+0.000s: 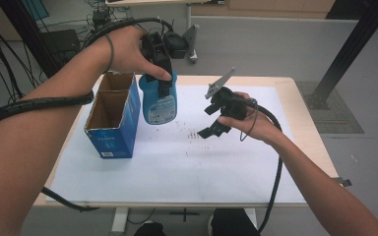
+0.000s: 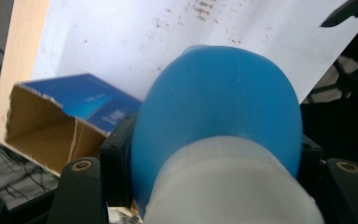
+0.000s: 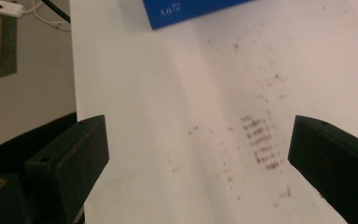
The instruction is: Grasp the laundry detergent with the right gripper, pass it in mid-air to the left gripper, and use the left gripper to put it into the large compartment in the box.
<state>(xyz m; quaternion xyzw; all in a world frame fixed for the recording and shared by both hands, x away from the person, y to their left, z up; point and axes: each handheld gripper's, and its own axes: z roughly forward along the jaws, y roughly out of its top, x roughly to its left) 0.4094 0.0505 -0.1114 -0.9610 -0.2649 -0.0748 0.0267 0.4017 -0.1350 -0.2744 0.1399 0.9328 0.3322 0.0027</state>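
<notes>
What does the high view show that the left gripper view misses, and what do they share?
High view alone: the left gripper gripping the blue bottle by its top and holding it above the table, its label facing the camera, and the right gripper held apart with nothing in its jaws. Left gripper view alone: the bottle's white cap wedged between the black jaws, seen from above. Both: the bottle, the open blue cardboard box beside it, and the smudged white sheet.
</notes>
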